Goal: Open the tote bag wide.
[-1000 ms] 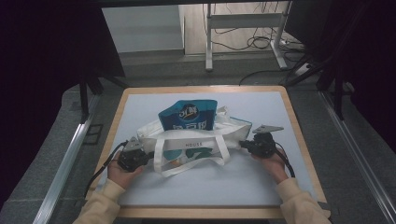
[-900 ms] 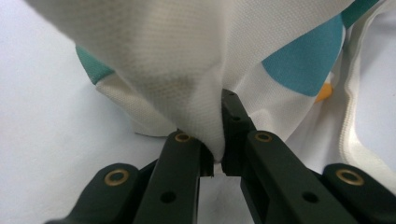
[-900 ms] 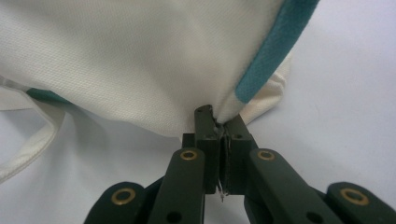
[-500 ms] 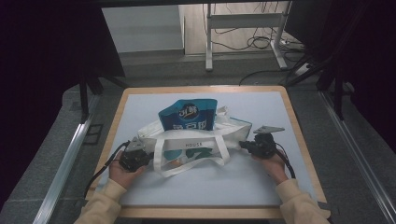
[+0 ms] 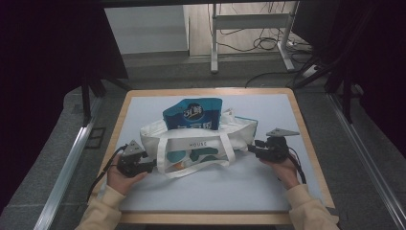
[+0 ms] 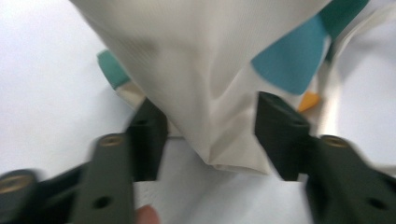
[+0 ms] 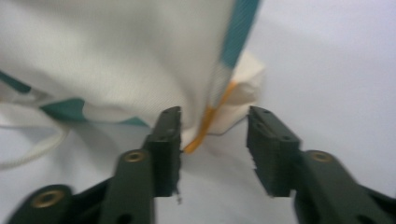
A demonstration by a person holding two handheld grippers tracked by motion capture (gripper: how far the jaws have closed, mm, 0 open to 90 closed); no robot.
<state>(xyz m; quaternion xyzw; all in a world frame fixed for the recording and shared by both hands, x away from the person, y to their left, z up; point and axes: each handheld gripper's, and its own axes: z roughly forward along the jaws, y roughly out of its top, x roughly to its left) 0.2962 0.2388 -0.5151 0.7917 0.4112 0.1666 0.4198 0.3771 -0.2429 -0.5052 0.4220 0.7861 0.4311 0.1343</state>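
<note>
A white tote bag [image 5: 201,141] with teal patches and white handles lies on the table, and a blue snack packet [image 5: 193,114] sticks out of its far opening. My left gripper [image 5: 152,166] is at the bag's left corner, open, with the white corner [image 6: 229,154] between its jaws. My right gripper [image 5: 251,147] is at the bag's right corner, also open, with the corner's orange-edged fold [image 7: 210,126] between its jaws. A hand holds each gripper.
The bag rests on a pale mat [image 5: 215,187] over a wooden-edged table [image 5: 306,139]. Metal rails run along both sides of the table, and a desk frame with cables stands beyond the far edge.
Both grippers stay at the bag's corners; the left one has shifted slightly. The bag and the packet have hardly moved.
</note>
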